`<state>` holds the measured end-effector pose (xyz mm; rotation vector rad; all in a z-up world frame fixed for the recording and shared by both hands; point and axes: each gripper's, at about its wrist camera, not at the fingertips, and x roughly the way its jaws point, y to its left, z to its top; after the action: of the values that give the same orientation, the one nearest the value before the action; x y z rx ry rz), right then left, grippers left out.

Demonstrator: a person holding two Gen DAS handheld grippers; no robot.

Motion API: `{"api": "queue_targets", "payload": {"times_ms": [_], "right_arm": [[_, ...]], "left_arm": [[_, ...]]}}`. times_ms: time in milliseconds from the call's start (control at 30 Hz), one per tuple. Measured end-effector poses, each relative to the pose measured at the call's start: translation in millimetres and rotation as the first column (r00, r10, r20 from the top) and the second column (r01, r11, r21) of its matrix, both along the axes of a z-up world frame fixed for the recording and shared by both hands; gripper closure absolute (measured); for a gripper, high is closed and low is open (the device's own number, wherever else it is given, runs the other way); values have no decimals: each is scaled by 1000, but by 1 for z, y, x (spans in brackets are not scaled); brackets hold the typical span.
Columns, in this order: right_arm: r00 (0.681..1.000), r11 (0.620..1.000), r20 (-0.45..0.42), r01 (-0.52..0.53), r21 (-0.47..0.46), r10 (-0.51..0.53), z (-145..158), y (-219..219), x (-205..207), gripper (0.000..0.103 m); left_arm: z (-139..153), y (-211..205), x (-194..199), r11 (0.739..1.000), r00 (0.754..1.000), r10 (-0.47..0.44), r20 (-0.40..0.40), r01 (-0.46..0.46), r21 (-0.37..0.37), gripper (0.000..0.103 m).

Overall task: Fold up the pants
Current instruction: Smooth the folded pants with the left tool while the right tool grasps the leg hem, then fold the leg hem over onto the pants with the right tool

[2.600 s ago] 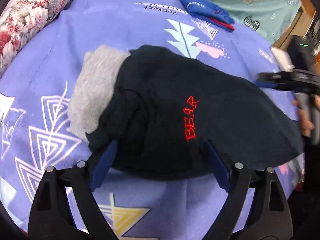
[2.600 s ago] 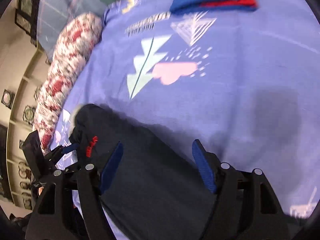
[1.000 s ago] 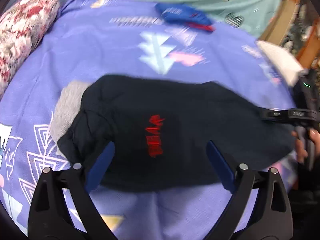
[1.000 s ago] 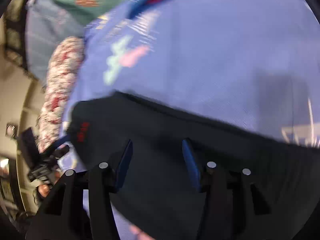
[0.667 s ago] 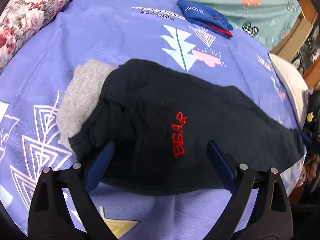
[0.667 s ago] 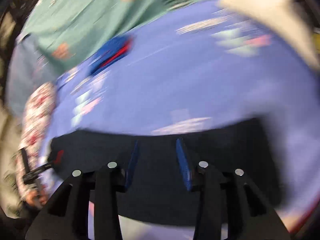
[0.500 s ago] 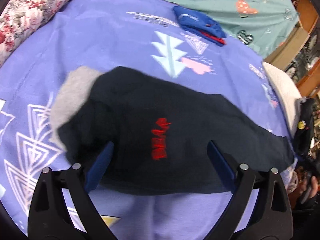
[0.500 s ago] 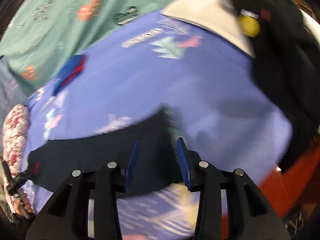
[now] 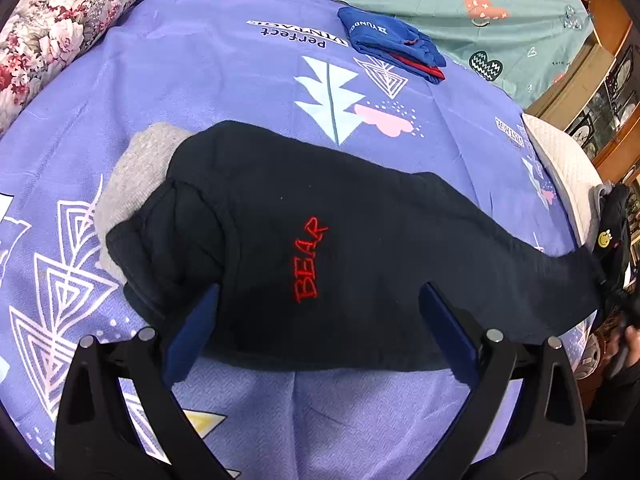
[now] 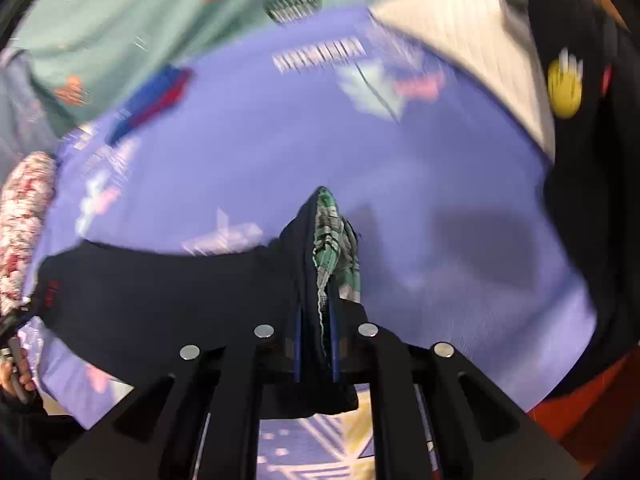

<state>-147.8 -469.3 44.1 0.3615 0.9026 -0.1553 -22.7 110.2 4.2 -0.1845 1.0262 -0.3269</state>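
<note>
Black pants (image 9: pixel 360 248) with red "BEAR" lettering (image 9: pixel 310 266) lie across the purple bedspread (image 9: pixel 200 72), grey lining (image 9: pixel 140 168) showing at the left end. My left gripper (image 9: pixel 320 316) is open, its blue pads either side of the pants' near edge, holding nothing. My right gripper (image 10: pixel 315 320) is shut on the far end of the pants (image 10: pixel 160 292), where the green patterned inside (image 10: pixel 332 240) bunches up between the pads. The right gripper itself is hidden in the left wrist view.
A folded blue and red garment (image 9: pixel 392 44) lies at the far side of the bed. A floral pillow (image 9: pixel 52 24) is at the left, a teal sheet (image 9: pixel 460 0) behind, a white cushion (image 9: pixel 568 176) and dark clothing (image 10: pixel 592 160) at the right edge.
My right gripper has travelled along the pants to their far end and closed on it, lifting that end. The left gripper has stayed open near the waist end.
</note>
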Motion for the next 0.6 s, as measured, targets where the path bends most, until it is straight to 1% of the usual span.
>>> {"api": "queue_targets", "payload": {"times_ms": [67,133,200,267,300,333,400,500,600], "right_arm": [[1000,1000,3,4,-7,-4,1,-3,2,92],[999,1000,-36,21,16,-20,-17,-12,8,92],[995,998,-96,44,46,-40,-45,-23,15,92],[991,997,-130,52,65,-43,-60,-28,12,91],[990,996,-130,59,65,-51,-63,-28,11,88],[990,996,-126,63,62,-55,-63,-26,6,85],[991,996,-119,61,60,-54,-63,-26,4,85],[996,999,-76,49,-4,-49,-53,-20,5,90],[998,999,-44,45,-24,-46,-37,-18,1,91]], "left_arm": [[-1,-2,1,1000,1000,1,1,-1,6,4],[-2,-2,2,1000,1000,2,2,-2,7,4],[-3,-2,2,1000,1000,1,1,-1,9,4],[-3,-3,1,1000,1000,-4,4,4,14,4],[-4,-3,1,1000,1000,-7,4,6,16,4],[-4,-3,0,1000,1000,-8,4,8,18,4],[-4,-4,1,1000,1000,-8,4,8,23,4],[-5,-8,1,999,1000,-9,6,9,40,3],[-4,-9,0,999,1000,-12,9,11,46,3]]}}
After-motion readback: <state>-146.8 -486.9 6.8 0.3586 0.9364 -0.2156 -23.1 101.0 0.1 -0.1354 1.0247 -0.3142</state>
